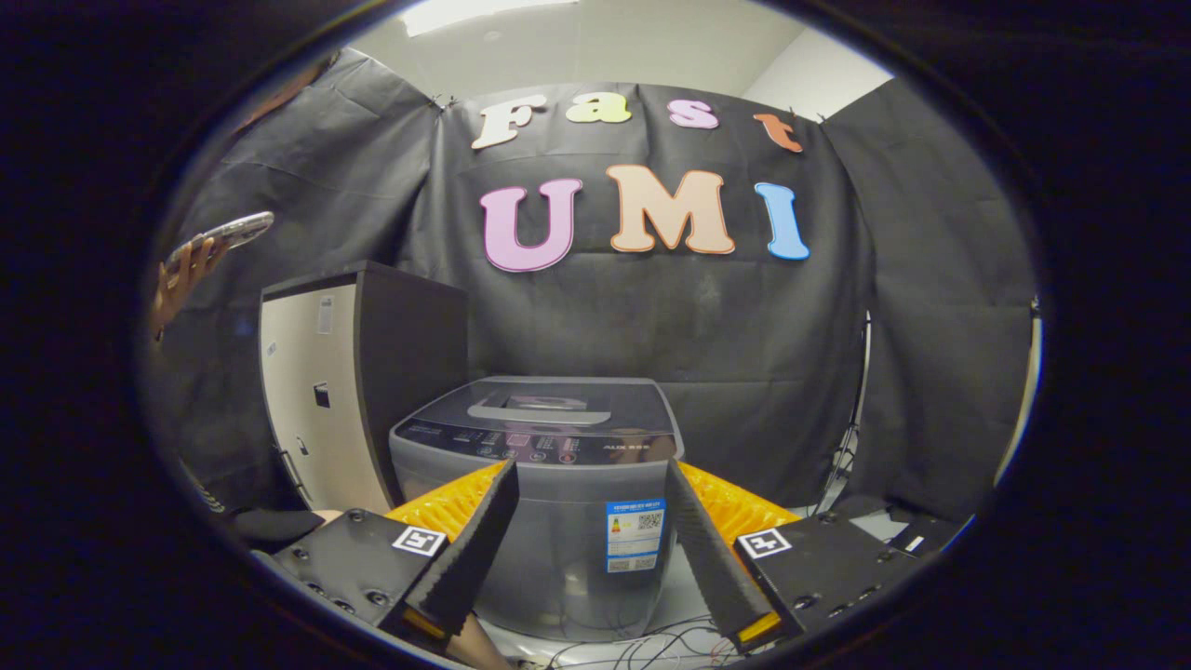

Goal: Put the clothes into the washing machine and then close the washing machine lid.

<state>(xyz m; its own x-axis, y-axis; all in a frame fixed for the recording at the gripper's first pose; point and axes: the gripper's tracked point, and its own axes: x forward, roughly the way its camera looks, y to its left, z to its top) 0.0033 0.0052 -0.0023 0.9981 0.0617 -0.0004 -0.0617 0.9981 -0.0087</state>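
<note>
Washing machine [549, 484] sits just ahead of the hand-held gripper [591, 507], framed between its two fingers in the gripper view. It's a grey top-loader w/ a dark control strip across the front edge and a lid [549, 405] lying flat, i.e. down. Lid has a pale handle bar [540, 414] near the front; we judge that's the spot to hook or pinch to lift it. Lid looks like rigid plastic w/ a smooth see-through panel, prob. light but slippery, so grip the handle, not the panel.

Gripper fingers are spread wide, nothing between them, nothing held.

Clothes: we can't spot any here. By judgement they'd be soft, floppy, light; pinch a bunched fold, not an edge.

Drum contents: can't tell, lid covers it.

Yellow ridged trays [442, 502] sit either side of the machine, behind the fingers; contents unclear. A tall dark cabinet [354, 391] stands just beside the machine. A person's hand [186, 270] holds a phone [228, 233] well apart, up near the booth wall. Loose cables [642, 642] lie under the machine front.
</note>
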